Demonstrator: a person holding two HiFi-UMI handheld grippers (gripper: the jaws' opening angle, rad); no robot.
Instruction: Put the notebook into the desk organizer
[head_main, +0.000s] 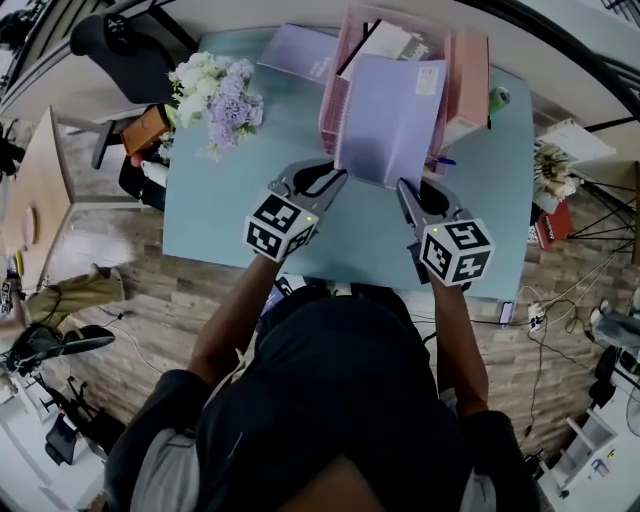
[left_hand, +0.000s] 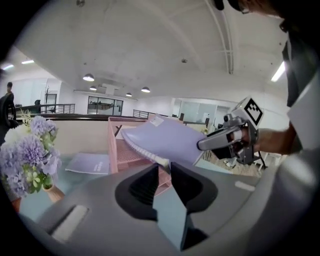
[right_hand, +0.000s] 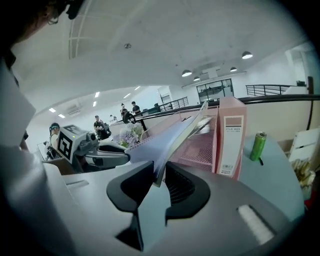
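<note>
**Notebook.** The lavender spiral notebook (head_main: 390, 115) is off the worktop (head_main: 220, 215), held at its near edge between your two claws. Its far end is raised and overlaps the pink mesh desk organizer (head_main: 330, 105) in the head view. I cannot tell whether it touches the rim.

**Claws.**
- The left claw (head_main: 335, 178) is clenched on the near corner at the spiral binding.
- The right claw (head_main: 405, 188) is clenched on the opposite near corner, with the cover's edge pinched between the pads.

**Key relation.**
- The notebook lies straight ahead of both claws.
- Its long axis runs away from you towards the organizer, with the spiral along the left side.
- Neither hand is nearer; they share the trailing edge evenly.
- Judgement: you will need to push forward and lower both hands together. If one leads, the notebook will skew against the mesh wall.

**Surroundings.**
- A pink file box (head_main: 470, 80) stands just right of the organizer.
- A green can (head_main: 499, 97) sits beyond the file box.
- A second lavender notebook (head_main: 300, 50) lies flat to the organizer's left.
- The flowers (head_main: 215, 100) are further left, well clear.
</note>
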